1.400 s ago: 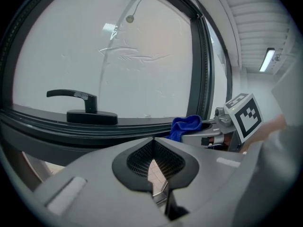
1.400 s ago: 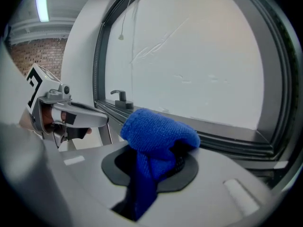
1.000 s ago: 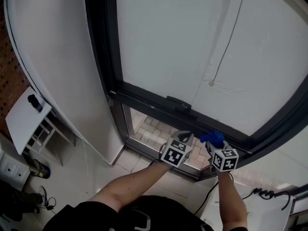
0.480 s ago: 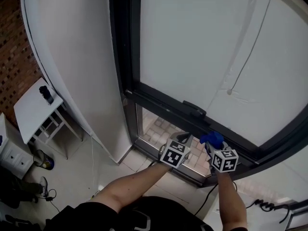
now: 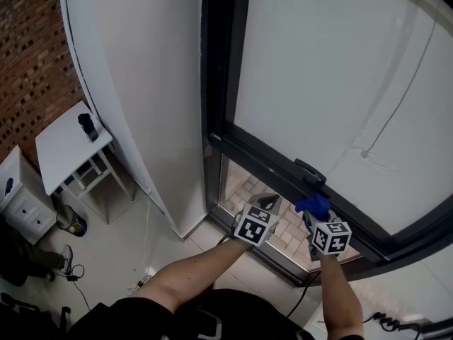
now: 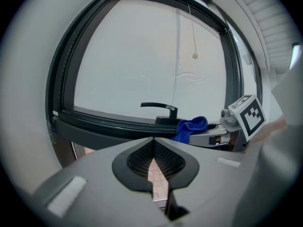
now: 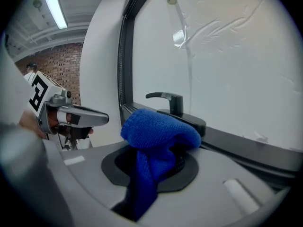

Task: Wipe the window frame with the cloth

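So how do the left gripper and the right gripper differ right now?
The right gripper is shut on the blue cloth; the left gripper is shut on nothing. In the head view, the right gripper sits just below the window handle; the left gripper is further left, off the handle. Both point at the frame.
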The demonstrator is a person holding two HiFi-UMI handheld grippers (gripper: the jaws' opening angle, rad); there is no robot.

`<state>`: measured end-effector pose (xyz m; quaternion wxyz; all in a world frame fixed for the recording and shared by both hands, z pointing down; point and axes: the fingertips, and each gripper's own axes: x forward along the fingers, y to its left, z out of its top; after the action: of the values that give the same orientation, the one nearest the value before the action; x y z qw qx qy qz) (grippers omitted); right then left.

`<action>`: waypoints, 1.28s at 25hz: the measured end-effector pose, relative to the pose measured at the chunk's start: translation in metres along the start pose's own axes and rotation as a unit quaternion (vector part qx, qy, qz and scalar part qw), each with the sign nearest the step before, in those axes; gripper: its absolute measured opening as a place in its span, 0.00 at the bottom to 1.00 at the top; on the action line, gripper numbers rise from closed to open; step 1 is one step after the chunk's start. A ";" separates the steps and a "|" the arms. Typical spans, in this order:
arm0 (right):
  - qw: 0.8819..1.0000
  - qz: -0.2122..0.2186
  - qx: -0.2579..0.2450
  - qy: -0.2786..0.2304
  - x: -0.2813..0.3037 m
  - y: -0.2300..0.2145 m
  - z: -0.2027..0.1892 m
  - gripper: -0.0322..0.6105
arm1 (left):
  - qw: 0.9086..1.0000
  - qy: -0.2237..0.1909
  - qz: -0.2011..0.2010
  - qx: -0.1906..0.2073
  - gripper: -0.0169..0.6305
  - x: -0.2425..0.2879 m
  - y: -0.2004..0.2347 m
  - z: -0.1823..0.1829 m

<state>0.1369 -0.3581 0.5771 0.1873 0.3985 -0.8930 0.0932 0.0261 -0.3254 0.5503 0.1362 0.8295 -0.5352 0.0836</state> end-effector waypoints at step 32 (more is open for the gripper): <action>0.999 0.033 -0.011 -0.013 0.113 0.085 0.049 0.18 | 0.996 -0.025 0.071 -0.044 0.01 -0.048 0.191 -0.006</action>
<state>-0.0088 -0.3937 0.5775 0.1764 0.3678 -0.9091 0.0846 -0.1678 -0.3569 0.5682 0.1522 0.7843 -0.5995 0.0487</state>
